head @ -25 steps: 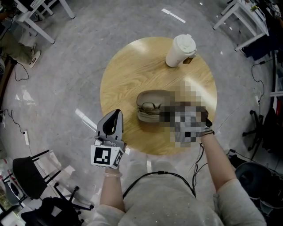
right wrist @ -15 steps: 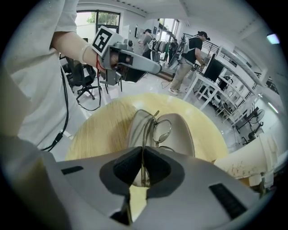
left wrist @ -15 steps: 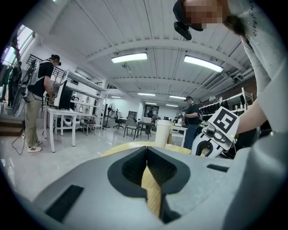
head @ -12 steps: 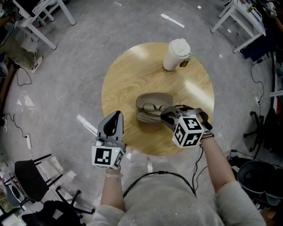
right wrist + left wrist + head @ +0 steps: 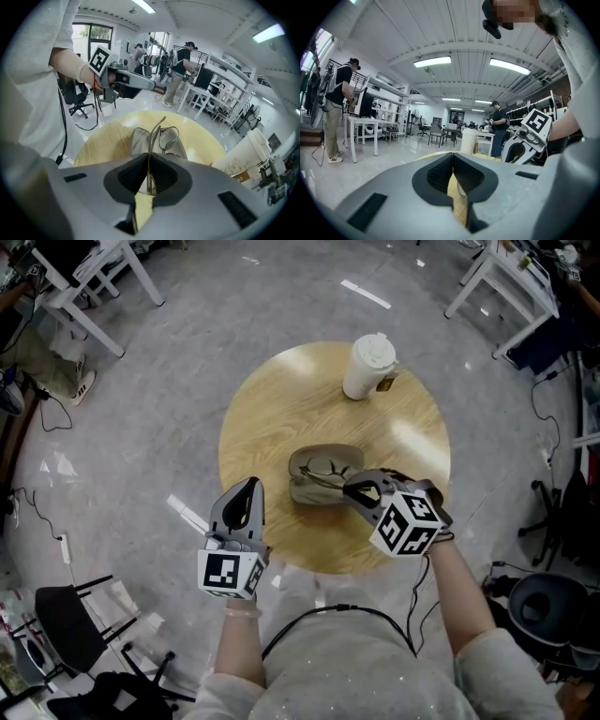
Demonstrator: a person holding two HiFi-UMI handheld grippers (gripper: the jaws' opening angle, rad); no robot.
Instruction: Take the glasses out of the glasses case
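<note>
The beige glasses case (image 5: 309, 489) lies open in the middle of the round wooden table (image 5: 281, 399). Thin metal-framed glasses (image 5: 324, 468) are raised partly out of it, tilted. My right gripper (image 5: 352, 489) is shut on the frame of the glasses (image 5: 161, 136), which stick up from between its jaws (image 5: 149, 161) above the case (image 5: 136, 140). My left gripper (image 5: 248, 486) hovers at the table's near left edge, shut with nothing in it (image 5: 452, 161), apart from the case.
A white lidded paper cup (image 5: 367, 367) stands at the table's far side. White tables (image 5: 525, 277) and chairs stand around on the grey floor. People stand at benches in the background (image 5: 340, 108).
My right gripper has risen from the case with the glasses pinched in it; the glasses now stand up out of the case. The left gripper has stayed put.
</note>
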